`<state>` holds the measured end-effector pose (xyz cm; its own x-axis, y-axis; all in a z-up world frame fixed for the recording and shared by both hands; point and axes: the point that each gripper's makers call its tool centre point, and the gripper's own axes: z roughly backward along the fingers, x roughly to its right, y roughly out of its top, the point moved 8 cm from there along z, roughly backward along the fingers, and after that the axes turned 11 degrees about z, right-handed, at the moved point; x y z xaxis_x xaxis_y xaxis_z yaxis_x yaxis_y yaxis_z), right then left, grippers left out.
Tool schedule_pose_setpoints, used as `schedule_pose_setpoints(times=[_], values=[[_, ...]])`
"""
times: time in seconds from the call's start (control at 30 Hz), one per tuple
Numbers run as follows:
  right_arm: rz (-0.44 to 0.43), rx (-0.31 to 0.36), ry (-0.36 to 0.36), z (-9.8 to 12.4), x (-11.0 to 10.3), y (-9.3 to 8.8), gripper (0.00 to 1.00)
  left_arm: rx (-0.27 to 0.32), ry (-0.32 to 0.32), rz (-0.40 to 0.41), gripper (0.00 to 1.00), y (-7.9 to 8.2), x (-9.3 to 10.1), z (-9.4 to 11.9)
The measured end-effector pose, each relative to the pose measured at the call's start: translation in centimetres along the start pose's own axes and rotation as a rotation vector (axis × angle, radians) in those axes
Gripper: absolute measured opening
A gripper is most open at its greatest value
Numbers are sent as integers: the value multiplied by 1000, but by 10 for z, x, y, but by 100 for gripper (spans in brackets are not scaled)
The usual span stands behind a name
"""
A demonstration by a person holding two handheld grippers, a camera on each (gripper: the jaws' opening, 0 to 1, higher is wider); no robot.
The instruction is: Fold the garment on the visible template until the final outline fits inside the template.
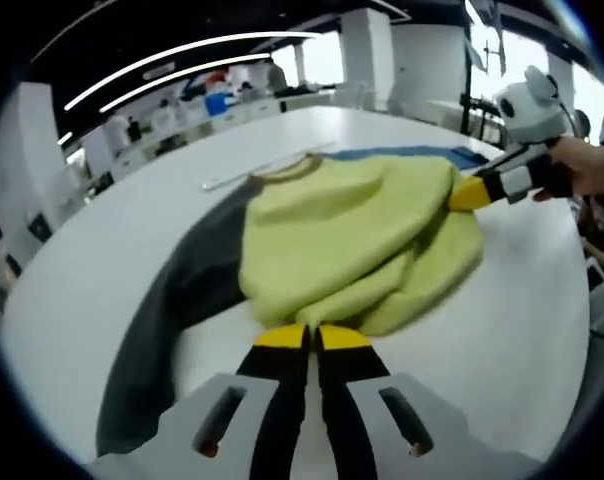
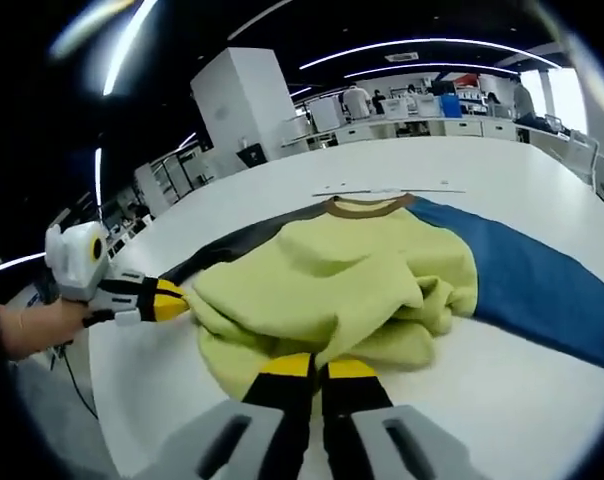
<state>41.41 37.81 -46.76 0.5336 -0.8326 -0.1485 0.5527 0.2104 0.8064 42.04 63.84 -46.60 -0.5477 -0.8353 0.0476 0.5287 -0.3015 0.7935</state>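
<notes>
Partway: I pinch the bunched sweater (image 1: 352, 240) hem in both closed grippers (image 1: 312, 335) (image 2: 317, 365); sleeves remain unfolded.

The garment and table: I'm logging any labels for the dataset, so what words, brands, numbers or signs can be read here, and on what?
None can be read.
The yellow-green garment shows no print or tag.
The white table bears no writing.
The blue panel and dark grey panel are plain.
Background shelves and boxes are too blurred to read.
</notes>
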Motion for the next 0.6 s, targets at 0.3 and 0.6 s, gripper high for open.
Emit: schedule_pose_setpoints(times=[0.3,0.6], values=[[5,30,12,19,-2,16,0,33,-9,4,0,12,-1,23],[23,93,17,32,-3,43,0,95,13,40,0,36,0,37]])
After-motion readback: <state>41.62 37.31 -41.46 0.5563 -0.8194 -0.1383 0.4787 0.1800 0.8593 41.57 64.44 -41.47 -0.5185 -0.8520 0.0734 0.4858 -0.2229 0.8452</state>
